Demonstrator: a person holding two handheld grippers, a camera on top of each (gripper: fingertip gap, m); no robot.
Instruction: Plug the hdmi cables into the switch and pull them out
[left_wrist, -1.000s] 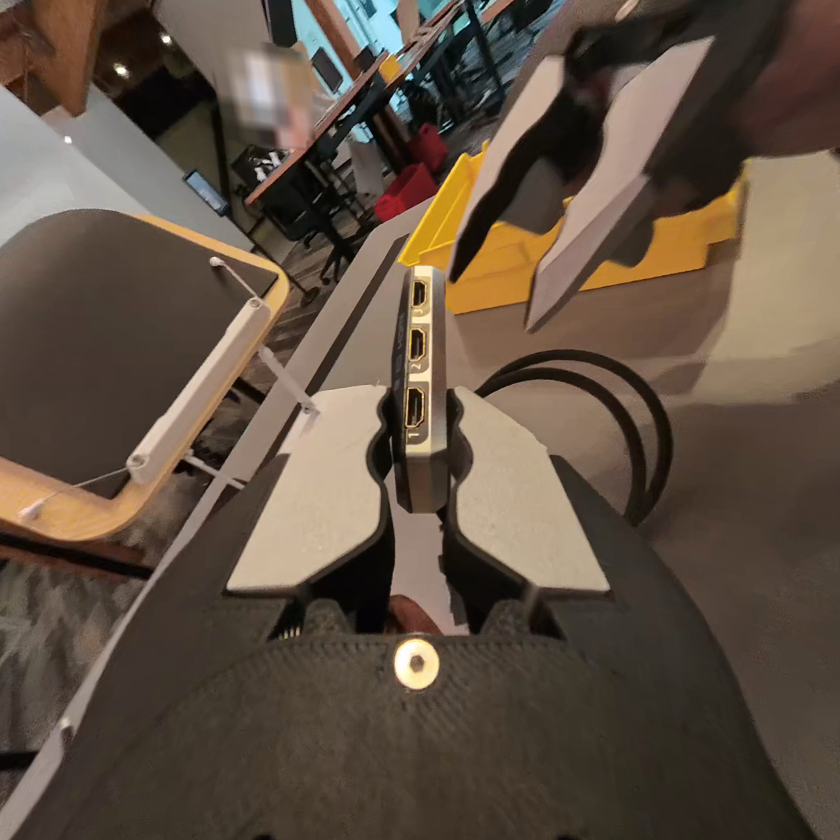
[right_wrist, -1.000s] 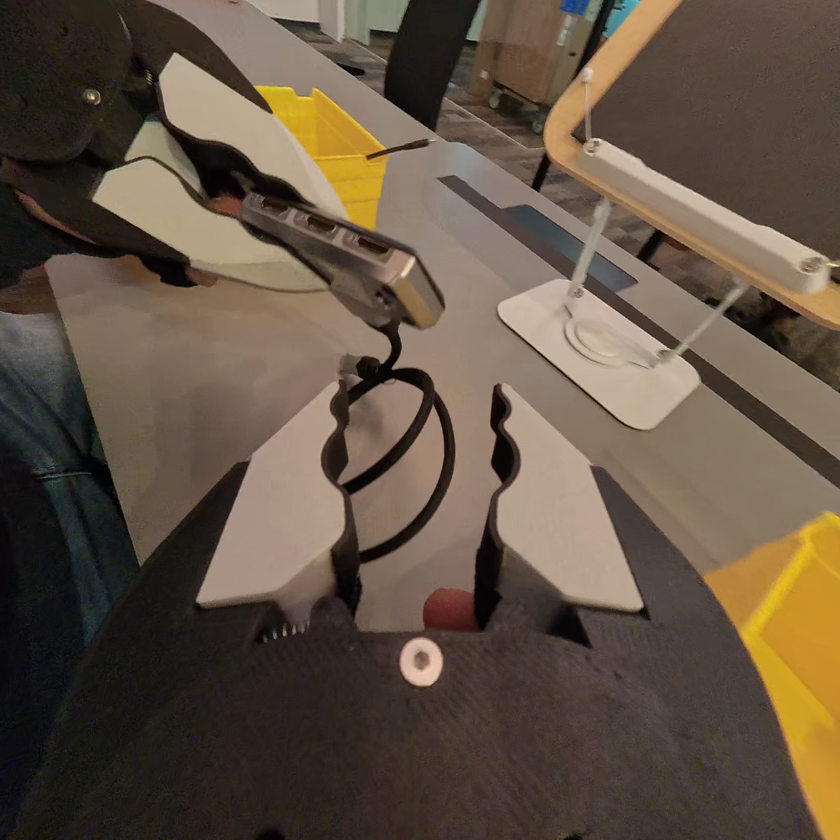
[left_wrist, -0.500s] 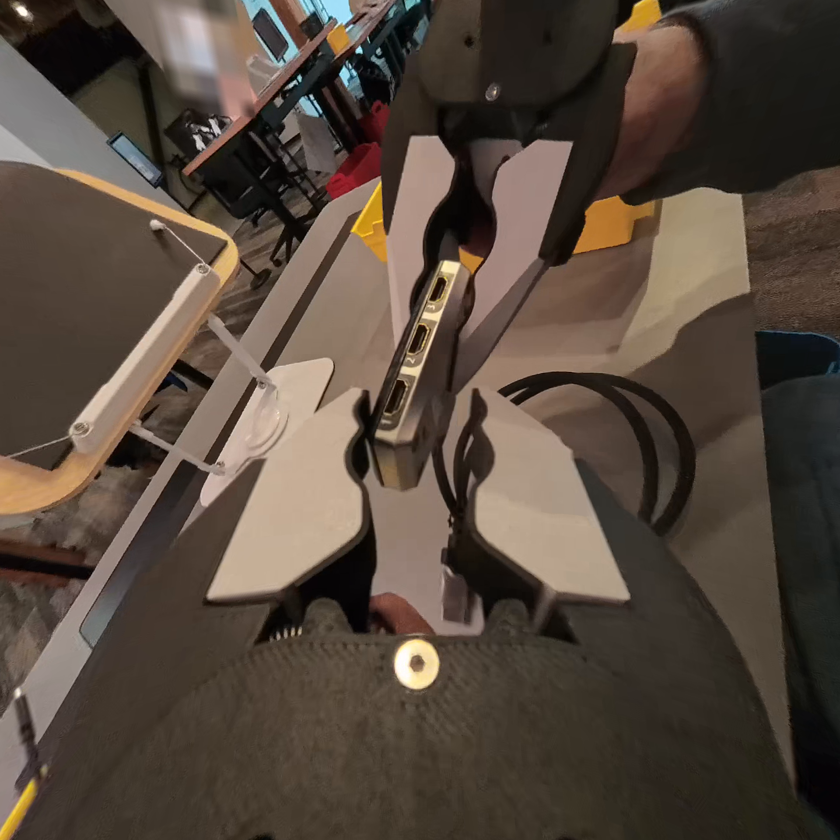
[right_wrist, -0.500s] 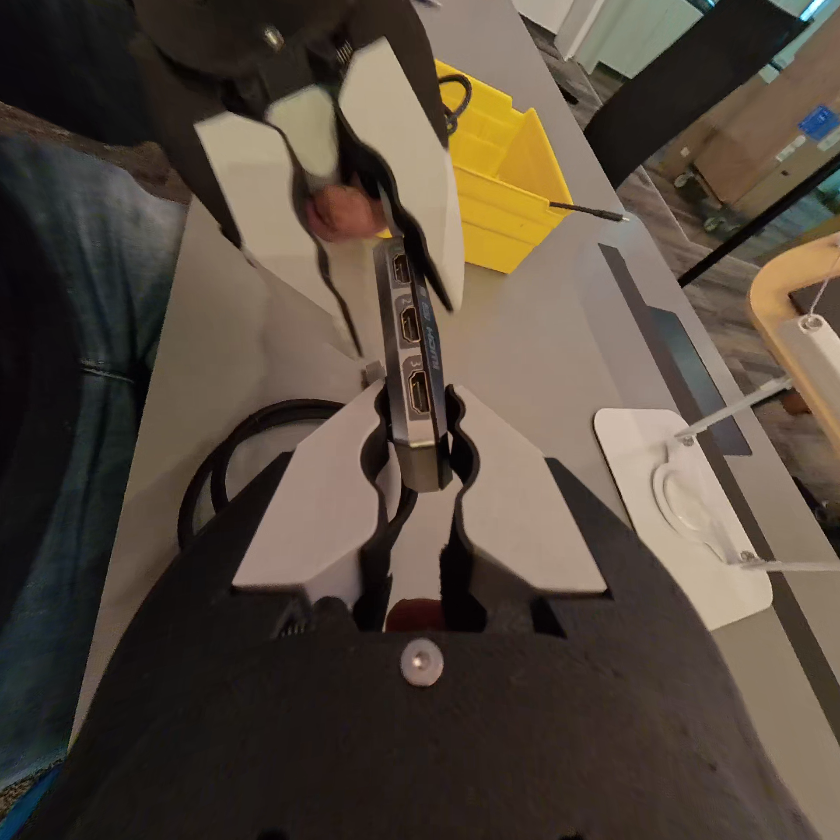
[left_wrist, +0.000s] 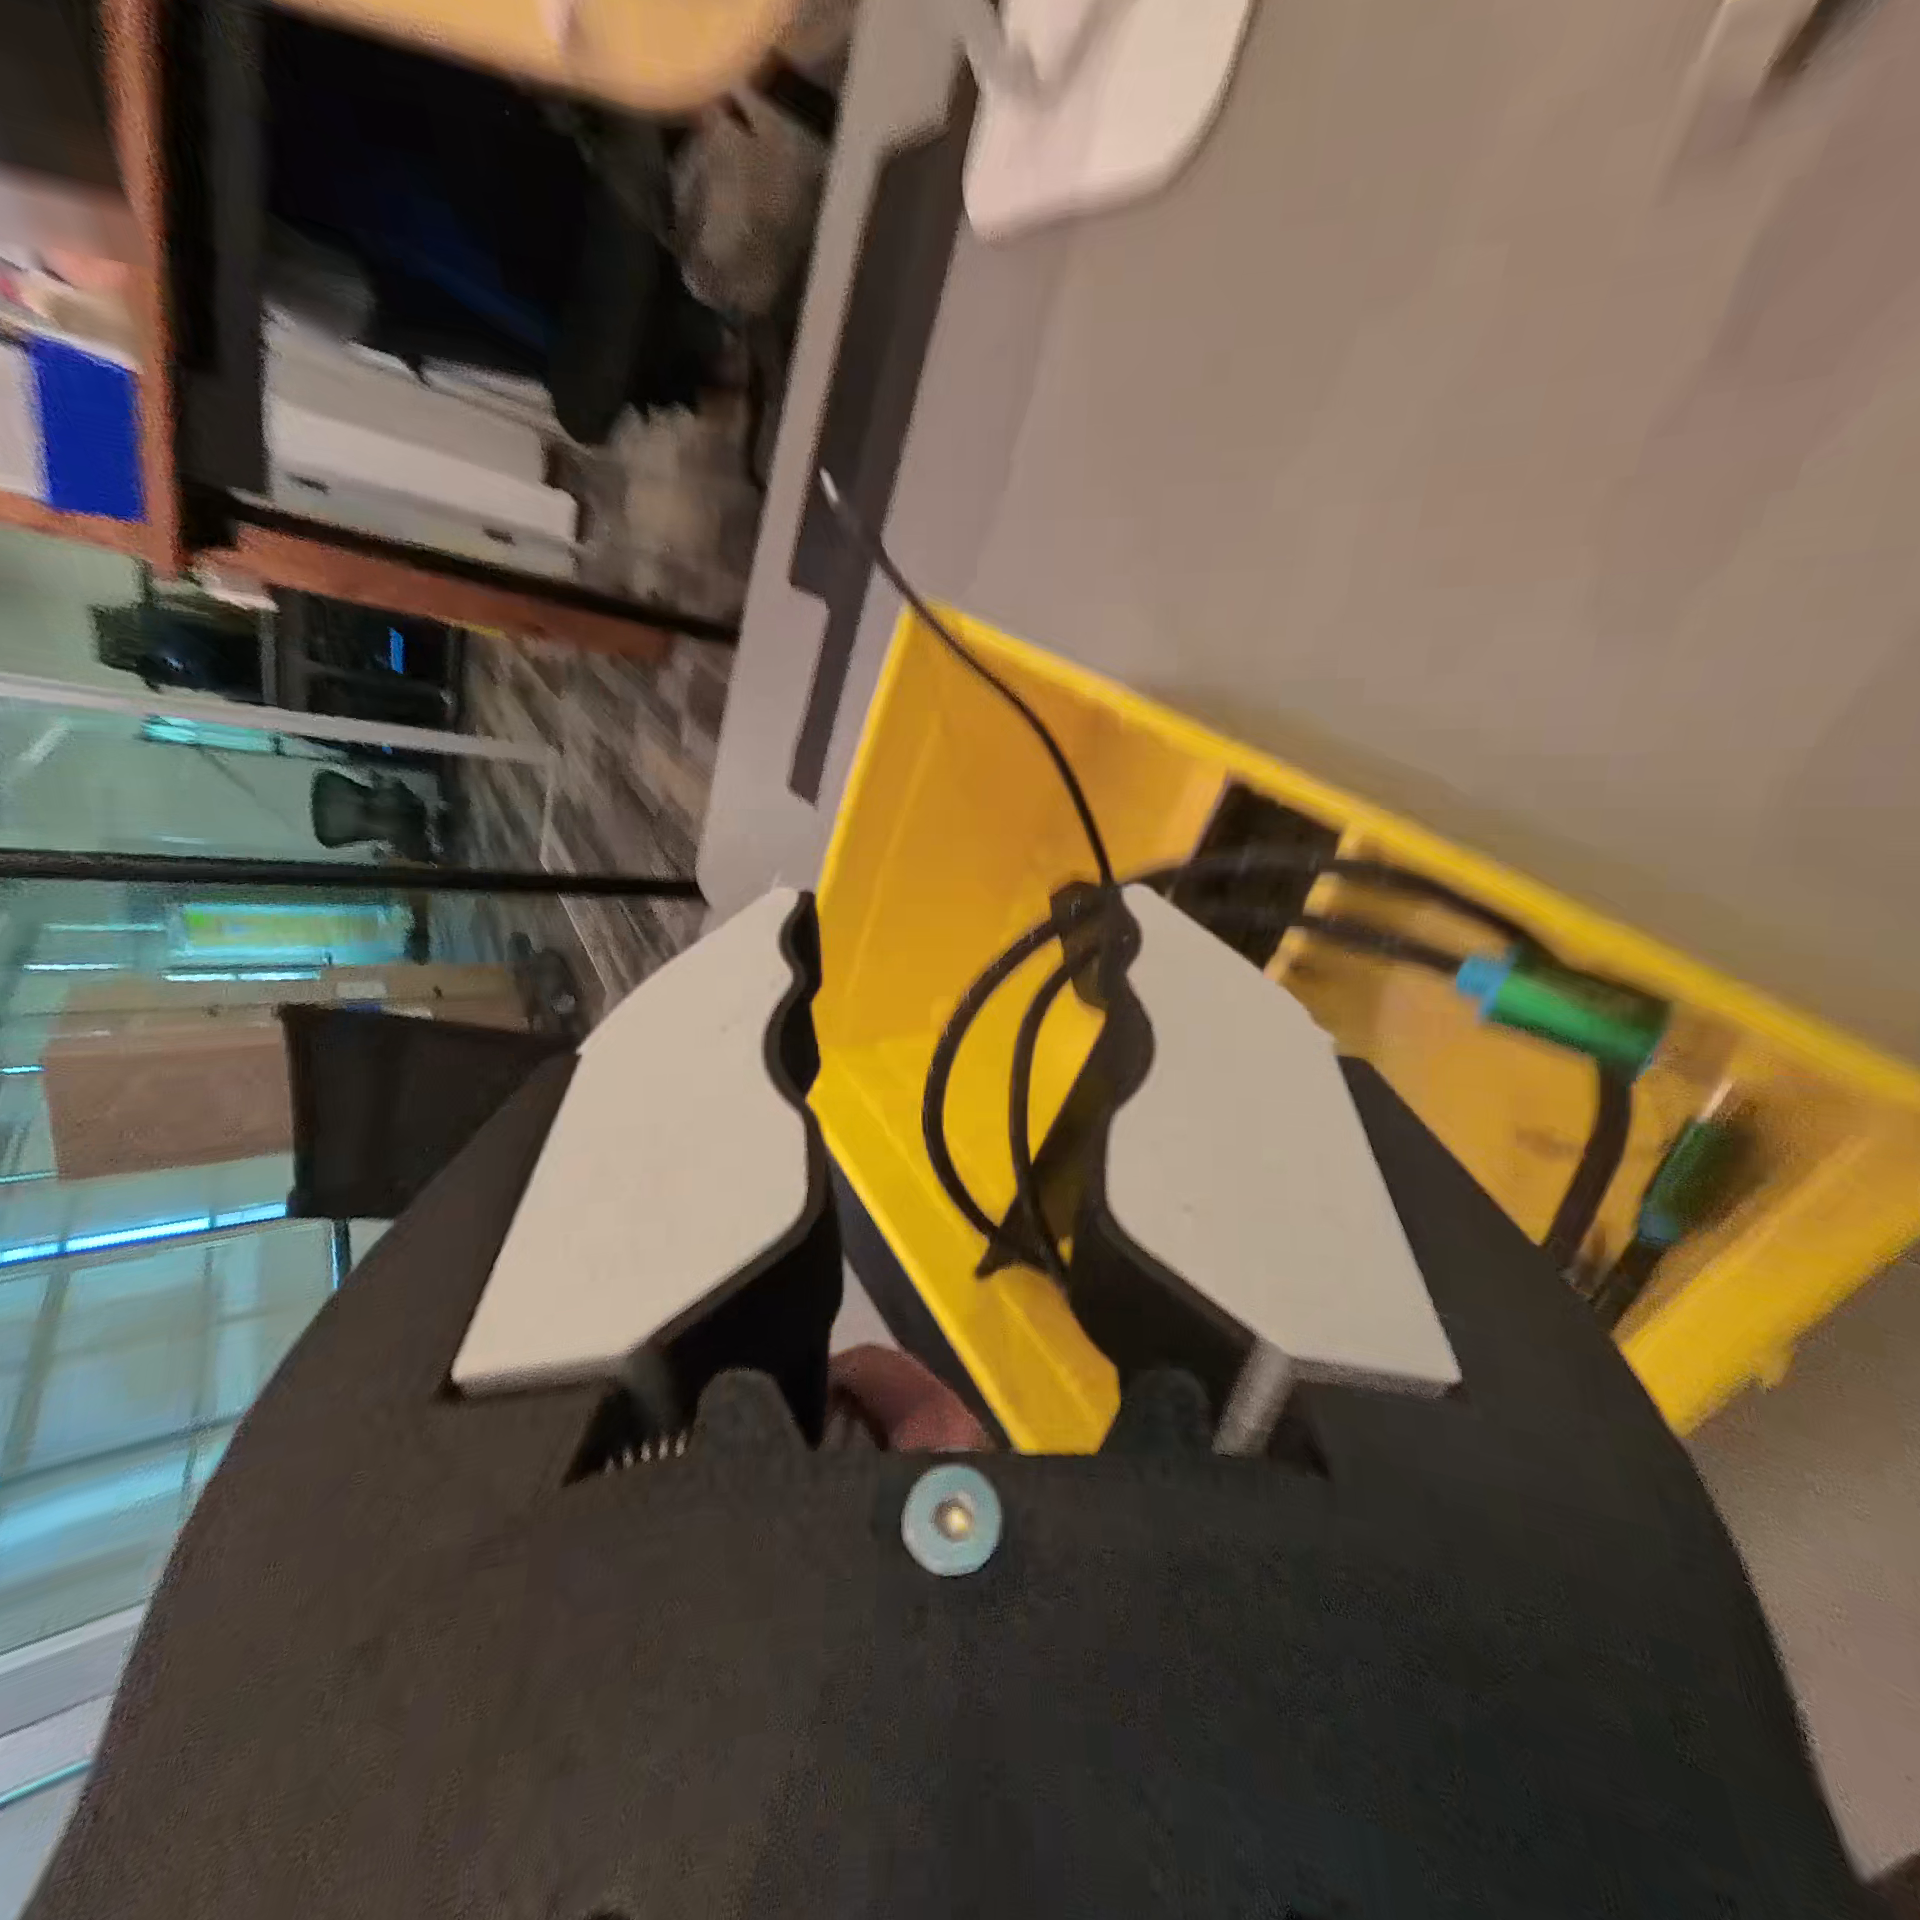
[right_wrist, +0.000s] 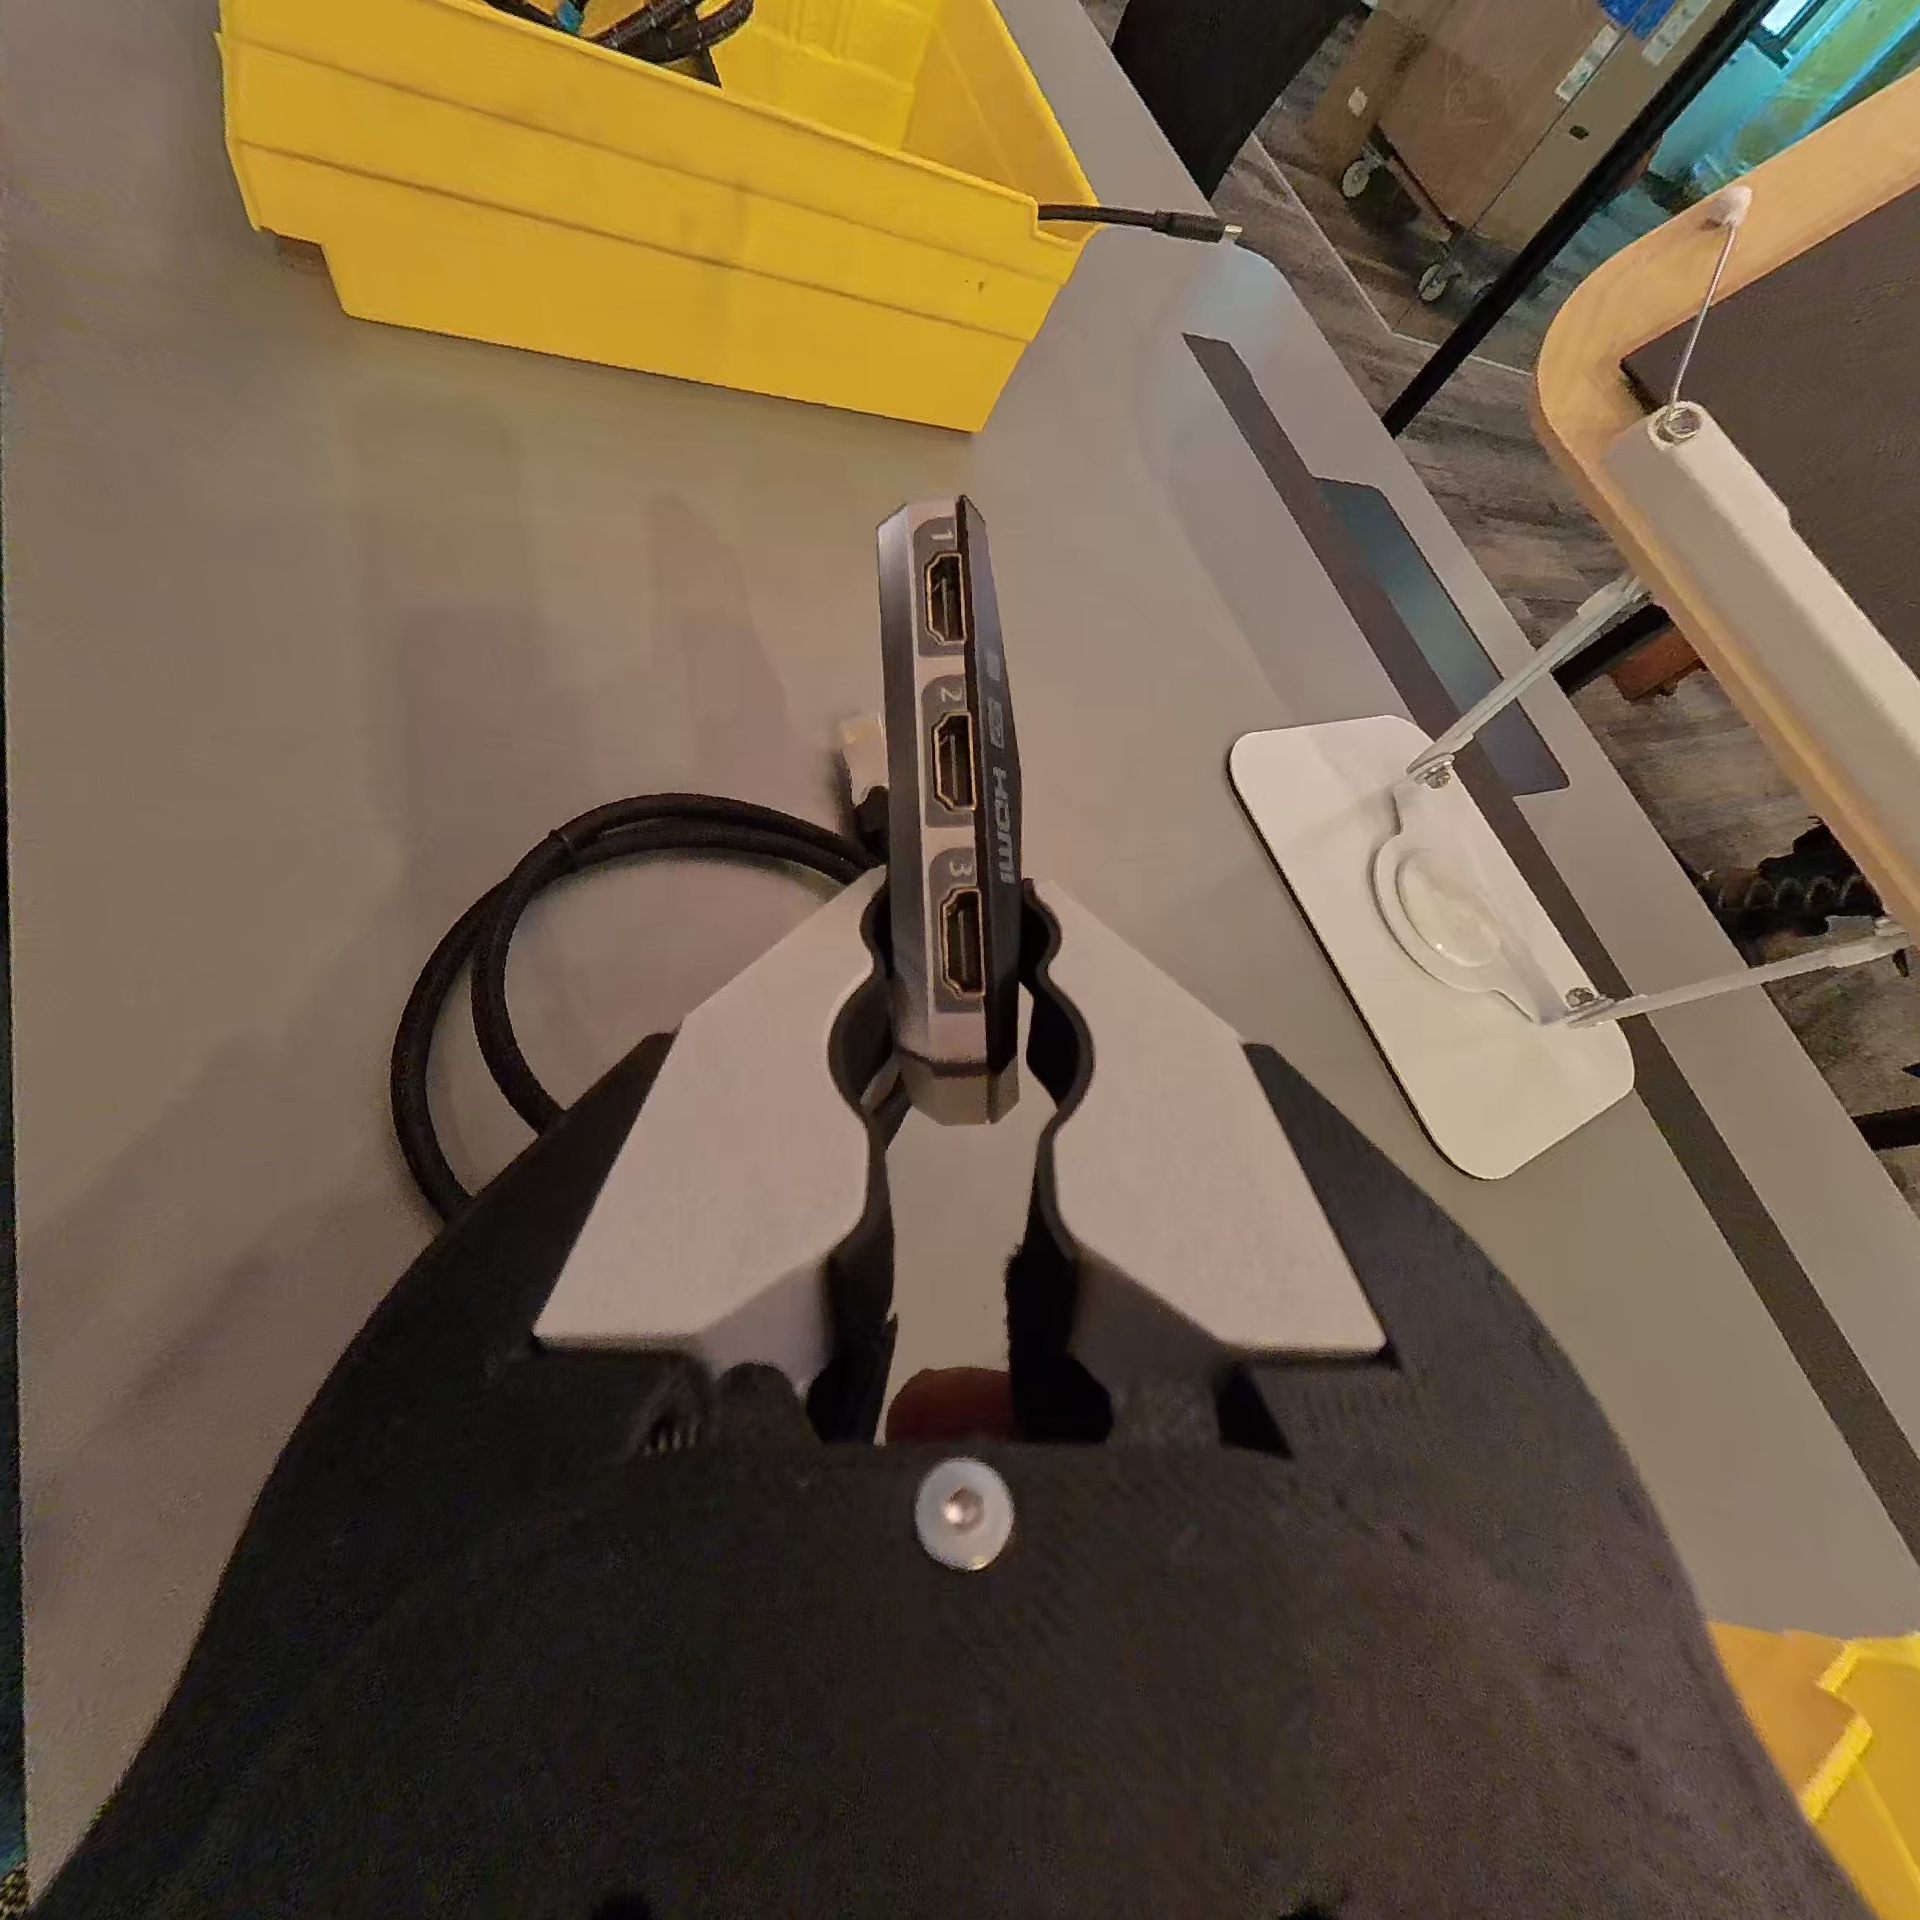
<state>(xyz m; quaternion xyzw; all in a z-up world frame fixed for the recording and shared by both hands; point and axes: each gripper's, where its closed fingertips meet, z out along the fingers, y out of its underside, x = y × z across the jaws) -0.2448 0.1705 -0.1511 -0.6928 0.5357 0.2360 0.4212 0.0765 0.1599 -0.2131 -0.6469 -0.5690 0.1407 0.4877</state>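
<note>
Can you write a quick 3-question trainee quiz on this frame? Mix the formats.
1. True or false: the right gripper is shut on the switch.
2. How many of the switch's ports in the right wrist view have a cable plugged in? A) none B) one C) all three
3. Fill in: the left gripper is open, facing a ____ bin that holds cables.

Key: 1 true; 2 A, all three ports look empty; 3 yellow.
</note>
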